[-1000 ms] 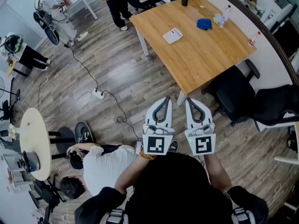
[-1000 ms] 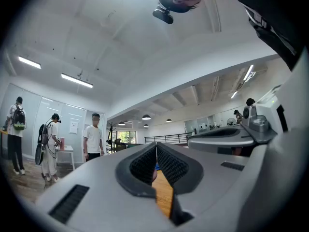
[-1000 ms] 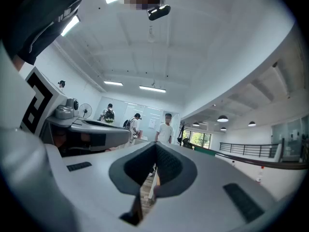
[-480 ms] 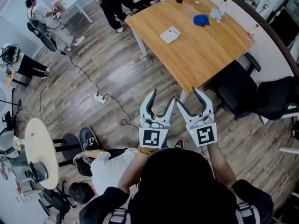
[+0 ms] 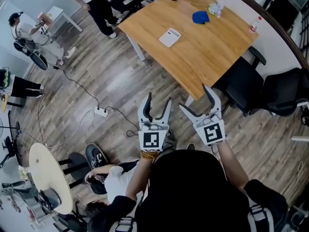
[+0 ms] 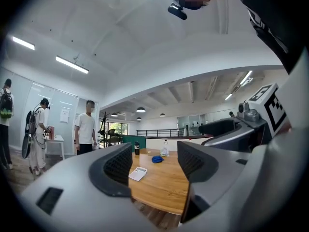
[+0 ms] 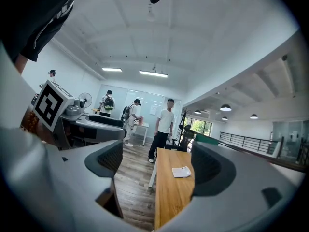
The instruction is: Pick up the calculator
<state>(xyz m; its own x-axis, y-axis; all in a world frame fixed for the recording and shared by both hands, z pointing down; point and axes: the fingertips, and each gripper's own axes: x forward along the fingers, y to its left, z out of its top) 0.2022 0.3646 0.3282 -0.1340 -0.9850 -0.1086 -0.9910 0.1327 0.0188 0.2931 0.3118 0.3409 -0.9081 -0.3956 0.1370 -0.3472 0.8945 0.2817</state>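
Left tool and right tool, jaws just opening, empty; one calculator.

**No legible wording is captured anywhere in the scene.**
Only black-and-white square code patterns, not letters, are borne by the marker cubes of the left gripper and the right gripper. The keys of the flat white calculator and the white sheet posted on the glass wall are rendered too small to be read.
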